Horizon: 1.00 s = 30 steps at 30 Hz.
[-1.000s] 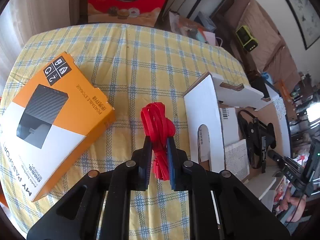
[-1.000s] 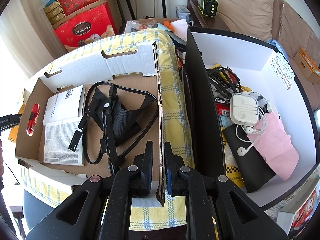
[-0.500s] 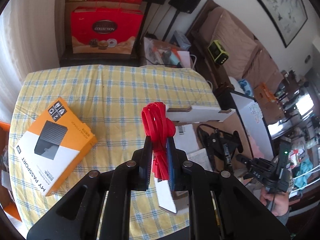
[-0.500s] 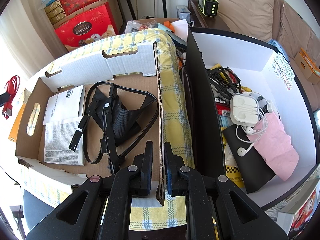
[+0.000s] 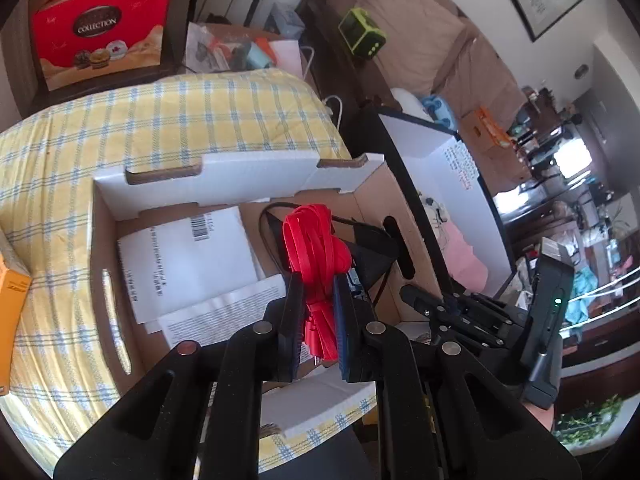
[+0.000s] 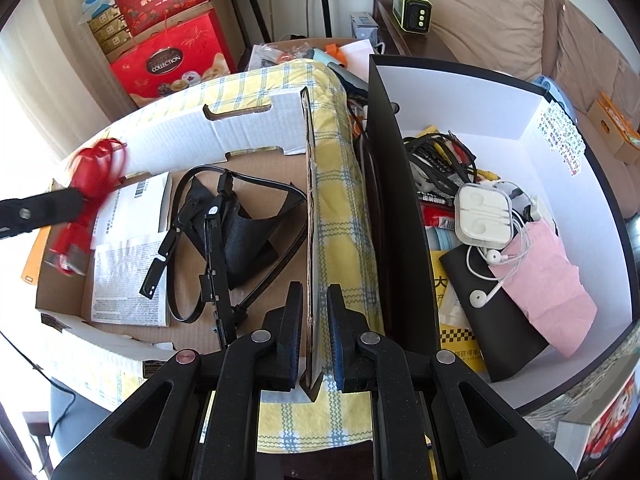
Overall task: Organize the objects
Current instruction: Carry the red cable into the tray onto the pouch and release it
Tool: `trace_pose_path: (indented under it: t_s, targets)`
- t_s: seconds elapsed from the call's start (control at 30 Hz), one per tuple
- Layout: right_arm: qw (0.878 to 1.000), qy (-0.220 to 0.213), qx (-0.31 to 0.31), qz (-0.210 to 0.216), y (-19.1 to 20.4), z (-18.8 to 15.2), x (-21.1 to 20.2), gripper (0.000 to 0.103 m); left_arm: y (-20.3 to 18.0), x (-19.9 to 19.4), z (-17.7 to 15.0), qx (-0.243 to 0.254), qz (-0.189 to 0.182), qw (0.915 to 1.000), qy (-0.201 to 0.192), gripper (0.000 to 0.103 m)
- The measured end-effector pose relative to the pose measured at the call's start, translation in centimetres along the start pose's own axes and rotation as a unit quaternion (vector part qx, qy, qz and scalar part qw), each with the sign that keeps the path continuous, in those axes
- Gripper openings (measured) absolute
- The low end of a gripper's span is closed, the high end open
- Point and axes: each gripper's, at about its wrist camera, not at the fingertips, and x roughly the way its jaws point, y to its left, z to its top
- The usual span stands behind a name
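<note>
My left gripper (image 5: pixel 317 300) is shut on a bundled red cable (image 5: pixel 316 240) and holds it in the air above the open cardboard box (image 5: pixel 208 176). In the right wrist view the left gripper (image 6: pixel 60 204) and the red cable (image 6: pixel 96 172) show blurred over the box's left end. My right gripper (image 6: pixel 314 320) is shut on the right side wall of the cardboard box (image 6: pixel 310 200). Inside the box lie white paper booklets (image 6: pixel 128 280) and a black strap harness (image 6: pixel 224 232).
The box stands on a yellow checked tablecloth (image 5: pixel 120 120). An orange hard-drive package (image 5: pixel 10 308) lies at the left. A white bin with black walls (image 6: pixel 520 128) to the right holds earphones (image 6: pixel 486 212), cables and a pink cloth (image 6: pixel 548 280). Red gift boxes (image 6: pixel 168 60) stand behind.
My left gripper has carried the red cable up from the tablecloth and to the right, over the cardboard box. My right gripper has stayed shut on the box wall.
</note>
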Motion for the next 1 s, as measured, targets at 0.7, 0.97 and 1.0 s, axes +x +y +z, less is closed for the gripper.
trace_pose_path:
  t_s: [0.7,0.97,1.0]
  targets:
    - [1.0,0.001,0.004,0.007,-0.3,0.0,0.0,0.011,-2.5,4.4,-0.5,0.035,0.046,0.9974,0.042,0.052]
    - [1.0,0.0,0.005,0.004,-0.4,0.2,0.0,0.011,-2.1,0.7,-0.7,0.046,0.051,0.9976,0.01,0.059]
    - [1.0,0.0,0.006,0.004,-0.4,0.2,0.0,0.011,-2.0,0.1,-0.8,0.047,0.052,0.9975,0.004,0.06]
